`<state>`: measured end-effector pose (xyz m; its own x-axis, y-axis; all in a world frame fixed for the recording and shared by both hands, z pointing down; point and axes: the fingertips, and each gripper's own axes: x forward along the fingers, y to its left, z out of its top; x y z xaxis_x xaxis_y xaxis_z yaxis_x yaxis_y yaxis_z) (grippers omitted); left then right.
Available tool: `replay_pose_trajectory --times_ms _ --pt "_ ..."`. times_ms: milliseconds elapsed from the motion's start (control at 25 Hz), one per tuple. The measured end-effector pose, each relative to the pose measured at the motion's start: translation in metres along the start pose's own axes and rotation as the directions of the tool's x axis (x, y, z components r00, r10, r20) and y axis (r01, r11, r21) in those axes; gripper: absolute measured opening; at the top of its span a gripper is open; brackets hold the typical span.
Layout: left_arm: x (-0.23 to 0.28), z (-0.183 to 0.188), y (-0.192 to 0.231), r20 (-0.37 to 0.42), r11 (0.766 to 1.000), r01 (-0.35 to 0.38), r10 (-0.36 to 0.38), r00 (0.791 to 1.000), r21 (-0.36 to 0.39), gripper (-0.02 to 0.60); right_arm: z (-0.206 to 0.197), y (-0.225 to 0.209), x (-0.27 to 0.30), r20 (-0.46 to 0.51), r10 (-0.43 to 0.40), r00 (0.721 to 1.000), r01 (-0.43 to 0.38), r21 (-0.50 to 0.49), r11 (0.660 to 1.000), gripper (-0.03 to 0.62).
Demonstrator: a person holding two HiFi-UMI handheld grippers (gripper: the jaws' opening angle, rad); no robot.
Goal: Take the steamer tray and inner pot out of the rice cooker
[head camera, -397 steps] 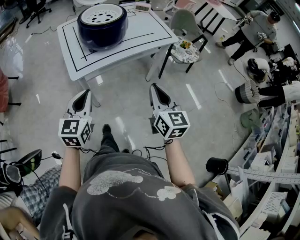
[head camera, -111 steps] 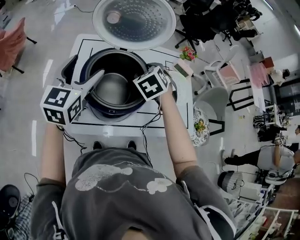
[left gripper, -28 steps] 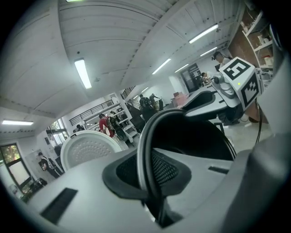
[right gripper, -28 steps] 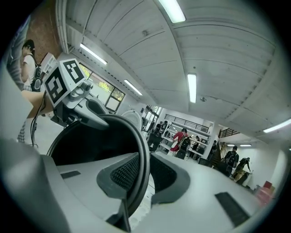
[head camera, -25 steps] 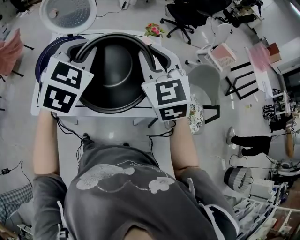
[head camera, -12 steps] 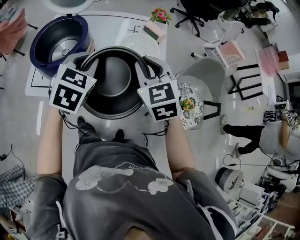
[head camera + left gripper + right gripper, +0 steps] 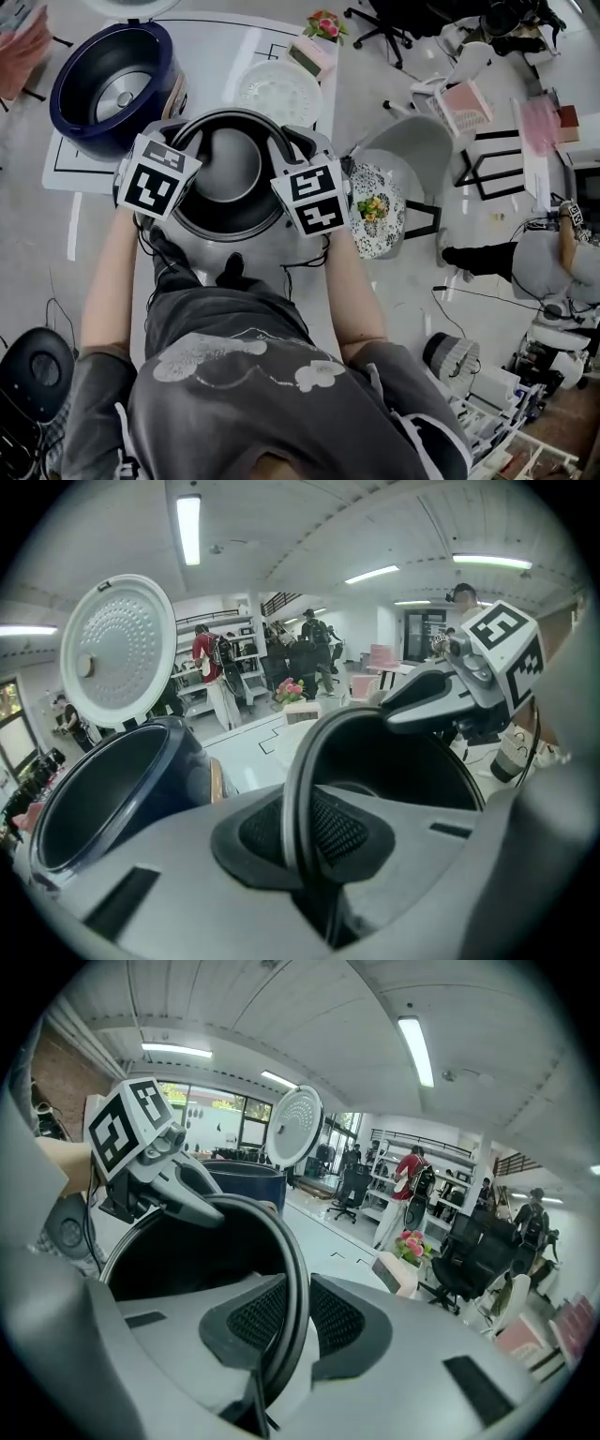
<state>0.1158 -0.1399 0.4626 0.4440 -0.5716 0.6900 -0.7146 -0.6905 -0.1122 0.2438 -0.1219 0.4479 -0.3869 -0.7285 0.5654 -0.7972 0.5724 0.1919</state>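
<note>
The dark metal inner pot (image 7: 230, 178) hangs between my two grippers, low over the near part of the white table (image 7: 216, 47). My left gripper (image 7: 180, 141) is shut on the pot's left rim (image 7: 302, 789). My right gripper (image 7: 284, 145) is shut on the right rim (image 7: 298, 1288). The navy rice cooker (image 7: 112, 80) stands open and without its pot at the back left, with its lid (image 7: 117, 649) raised. The white perforated steamer tray (image 7: 278, 92) lies on the table just behind the pot. I cannot tell whether the pot touches the table.
A small box (image 7: 311, 56) and flowers (image 7: 323, 23) sit at the table's far right corner. To the right of the table stand a floral-topped stool (image 7: 375, 208) and a grey chair (image 7: 417, 150). People work at the far right (image 7: 525, 258).
The pot and both grippers have sunk toward the table, to the right of the cooker. Both grips on the rim are unchanged.
</note>
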Motion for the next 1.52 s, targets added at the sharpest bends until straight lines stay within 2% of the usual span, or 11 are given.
replay_pose_trajectory --times_ms 240,360,520,680,840,960,1040,1120,1240,1400,1520 --pt "0.019 0.003 0.01 -0.031 1.0 0.014 -0.015 0.999 -0.021 0.049 0.002 -0.013 0.018 0.007 -0.01 1.0 0.01 -0.013 1.0 0.098" --pt "0.027 0.014 0.014 -0.031 1.0 -0.01 0.01 0.999 0.015 0.049 0.001 -0.021 0.028 0.001 -0.018 1.0 0.018 -0.036 0.999 0.101" --pt "0.041 0.0 0.018 -0.116 0.998 -0.045 0.049 0.992 0.033 0.052 -0.002 -0.029 0.037 -0.005 -0.028 1.0 0.028 -0.058 0.998 0.104" --pt "0.049 -0.003 0.021 -0.155 0.998 -0.047 0.055 0.986 0.052 0.057 -0.005 -0.035 0.043 -0.021 -0.023 1.0 0.021 -0.097 0.995 0.104" --pt "0.056 -0.006 0.023 -0.199 0.998 -0.033 0.044 0.979 0.059 0.063 -0.006 -0.037 0.05 -0.038 -0.001 0.999 -0.002 -0.096 0.995 0.106" --pt "0.059 -0.007 0.021 -0.216 0.998 0.011 0.001 0.976 0.054 0.066 -0.01 -0.038 0.053 -0.06 0.003 0.998 -0.009 -0.107 0.994 0.109" --pt "0.063 -0.007 0.017 -0.21 0.997 0.029 -0.014 0.978 0.069 0.096 -0.014 -0.04 0.057 -0.074 0.005 0.997 -0.013 -0.105 0.994 0.115" --pt "0.067 -0.006 0.015 -0.186 0.995 0.026 -0.008 0.982 0.096 0.192 -0.016 -0.042 0.059 -0.07 0.008 0.997 -0.015 -0.089 0.996 0.139" --pt "0.068 -0.002 0.014 -0.149 0.992 0.016 0.003 0.989 0.122 0.217 -0.019 -0.045 0.06 -0.062 -0.001 0.998 -0.004 -0.081 0.997 0.149" --pt "0.062 0.012 0.011 -0.075 0.991 0.004 0.005 0.997 0.131 0.313 -0.015 -0.045 0.054 -0.029 -0.016 0.999 0.013 -0.097 0.995 0.187" --pt "0.052 0.022 0.009 -0.02 0.987 -0.022 0.026 0.999 0.158 0.342 -0.005 -0.046 0.042 0.014 -0.019 1.0 0.02 -0.086 0.996 0.222"
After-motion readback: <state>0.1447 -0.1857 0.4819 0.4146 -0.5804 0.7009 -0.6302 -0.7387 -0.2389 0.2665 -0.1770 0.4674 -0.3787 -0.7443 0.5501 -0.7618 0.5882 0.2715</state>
